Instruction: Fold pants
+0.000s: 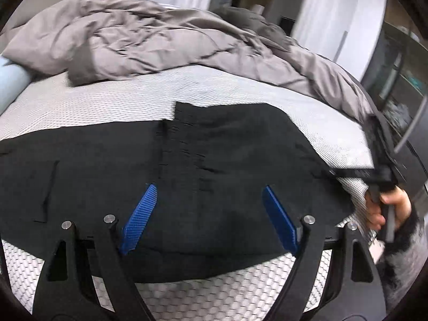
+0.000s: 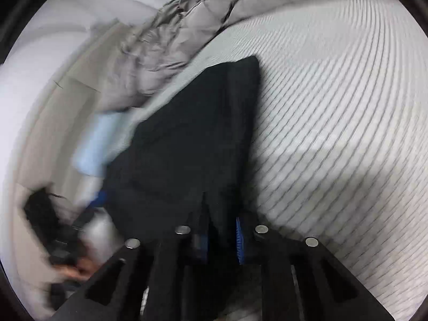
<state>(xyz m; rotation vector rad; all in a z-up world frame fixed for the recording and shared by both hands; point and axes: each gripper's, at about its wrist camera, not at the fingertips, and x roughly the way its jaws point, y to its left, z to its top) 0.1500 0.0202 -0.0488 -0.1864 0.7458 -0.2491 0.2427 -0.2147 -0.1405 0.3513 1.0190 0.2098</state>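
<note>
With the black pants spread flat across the mattress and one end already doubled over, the left gripper hovers above the cloth, jaws wide, empty. The right gripper is nearly closed, pads pinching a pants edge. Rec. procedure: lower left gripper to opp. edge, grip same layer count, lift both ends level, keep fabric taut, lay edge-to-edge. Containers: none visible. Grey duvet lies bunched behind.

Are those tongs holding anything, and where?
The right tongs pinch the black pants at an edge near the camera. The left tongs stand open above them, holding nothing.
</note>
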